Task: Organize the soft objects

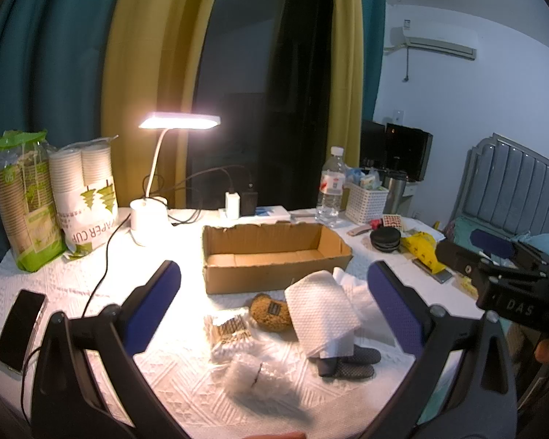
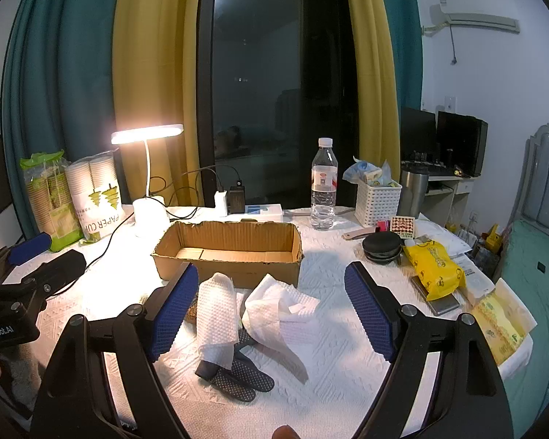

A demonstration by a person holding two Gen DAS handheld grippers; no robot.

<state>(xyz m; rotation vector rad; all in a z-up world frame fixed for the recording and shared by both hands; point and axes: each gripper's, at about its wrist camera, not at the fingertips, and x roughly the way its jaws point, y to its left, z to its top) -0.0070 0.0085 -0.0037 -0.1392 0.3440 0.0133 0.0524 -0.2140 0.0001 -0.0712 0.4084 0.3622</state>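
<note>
An open, empty cardboard box [image 1: 274, 252] [image 2: 230, 248] stands mid-table. In front of it lie a folded white towel [image 1: 322, 314] [image 2: 216, 314], a crumpled white cloth [image 2: 282, 314] [image 1: 358, 292], dark dotted socks [image 1: 351, 364] [image 2: 238, 376], a brown plush piece [image 1: 269, 311], a bag of cotton swabs [image 1: 230, 333] and a clear bubble-wrap bag [image 1: 256, 373]. My left gripper [image 1: 274, 307] is open and empty above these items. My right gripper [image 2: 271, 314] is open and empty, its jaws either side of the towel and cloth.
A lit desk lamp [image 1: 146, 216], paper cup packs [image 1: 84, 201], a phone [image 1: 18, 329] and cables sit at the left. A water bottle [image 2: 324, 186], white basket [image 2: 377, 201], black round case [image 2: 380, 245] and yellow packet [image 2: 435, 267] sit at the right.
</note>
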